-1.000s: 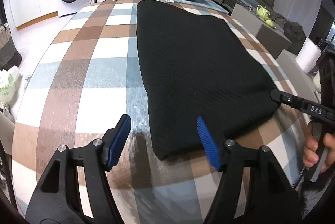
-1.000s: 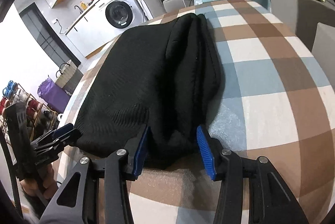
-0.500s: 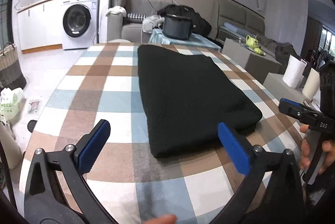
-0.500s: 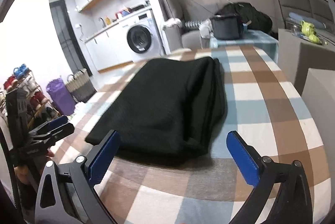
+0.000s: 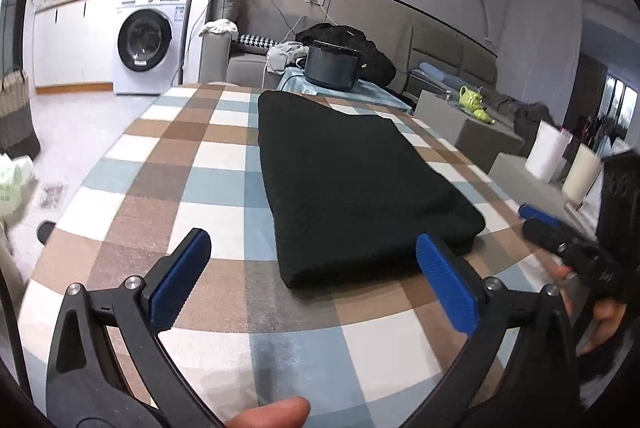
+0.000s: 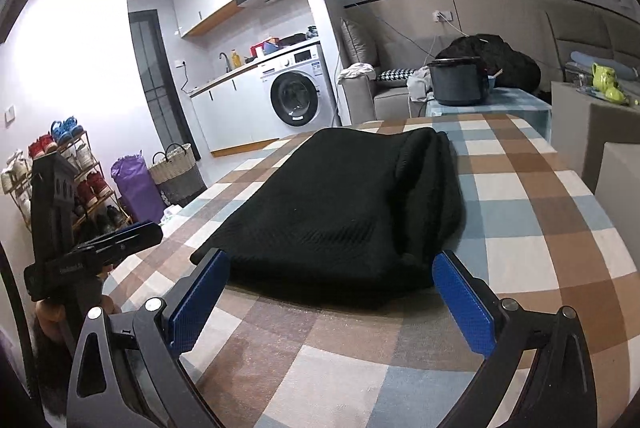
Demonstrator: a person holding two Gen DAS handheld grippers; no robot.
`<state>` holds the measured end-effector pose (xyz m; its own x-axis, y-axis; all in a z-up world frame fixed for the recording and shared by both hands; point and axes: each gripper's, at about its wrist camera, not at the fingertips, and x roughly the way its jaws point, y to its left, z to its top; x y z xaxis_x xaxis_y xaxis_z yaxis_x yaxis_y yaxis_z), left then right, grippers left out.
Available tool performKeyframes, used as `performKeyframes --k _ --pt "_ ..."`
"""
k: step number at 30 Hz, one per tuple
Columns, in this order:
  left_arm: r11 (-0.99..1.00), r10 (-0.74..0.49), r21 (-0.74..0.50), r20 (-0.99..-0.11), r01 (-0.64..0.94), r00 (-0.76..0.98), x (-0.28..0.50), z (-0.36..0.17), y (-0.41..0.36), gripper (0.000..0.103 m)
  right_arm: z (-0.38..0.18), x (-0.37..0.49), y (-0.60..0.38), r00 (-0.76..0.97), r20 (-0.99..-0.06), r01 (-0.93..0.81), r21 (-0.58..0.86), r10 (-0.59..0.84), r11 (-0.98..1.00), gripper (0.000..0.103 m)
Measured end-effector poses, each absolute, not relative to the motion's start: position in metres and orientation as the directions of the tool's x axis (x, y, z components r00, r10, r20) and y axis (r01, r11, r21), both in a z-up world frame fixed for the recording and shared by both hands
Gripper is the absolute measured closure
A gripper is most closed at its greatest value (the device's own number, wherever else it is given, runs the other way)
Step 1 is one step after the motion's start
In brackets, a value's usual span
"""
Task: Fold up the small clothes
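Both grippers now withdrawn, jaws wide, empty; folded black garment lengthwise away, seemingly flat on checked table.

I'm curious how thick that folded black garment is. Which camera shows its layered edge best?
The right wrist view: the black garment shows its stacked folds along the right side there. The left wrist view looks more down on its flat top, hiding the layers.

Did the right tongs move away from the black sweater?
Yes. The right tongs let go and backed off the black sweater, toward the checkered table's near edge.
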<state>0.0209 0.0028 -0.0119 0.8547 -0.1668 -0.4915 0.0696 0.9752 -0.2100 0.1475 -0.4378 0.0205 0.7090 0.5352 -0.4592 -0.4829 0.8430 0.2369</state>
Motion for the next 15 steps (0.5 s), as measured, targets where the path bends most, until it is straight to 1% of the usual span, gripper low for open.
performKeyframes --k 2,7,8,12,15 --pt "0.983 -0.144 -0.173 -0.494 0.065 0.858 0.021 -0.012 -0.002 0.001 0.021 0.145 -0.439 0.720 -0.431 -0.490 0.240 0.544 0.838 0.000" --pt "0.999 -0.048 -0.045 -0.505 0.029 0.862 0.017 -0.009 -0.018 0.001 0.020 0.148 -0.444 0.716 -0.426 -0.487 0.263 0.553 0.833 0.000" --pt "0.999 -0.043 -0.035 -0.503 0.030 0.863 0.015 -0.010 -0.019 0.001 0.019 0.149 -0.444 0.713 -0.429 -0.485 0.269 0.555 0.832 0.000" --pt "0.998 -0.061 -0.042 -0.520 0.046 0.852 0.009 -0.015 -0.022 0.001 0.019 0.149 -0.445 0.715 -0.427 -0.483 0.270 0.553 0.833 0.000" --pt "0.997 -0.069 -0.074 -0.526 0.036 0.848 0.010 -0.020 -0.018 0.001 0.019 0.145 -0.445 0.714 -0.428 -0.483 0.271 0.554 0.832 0.000"
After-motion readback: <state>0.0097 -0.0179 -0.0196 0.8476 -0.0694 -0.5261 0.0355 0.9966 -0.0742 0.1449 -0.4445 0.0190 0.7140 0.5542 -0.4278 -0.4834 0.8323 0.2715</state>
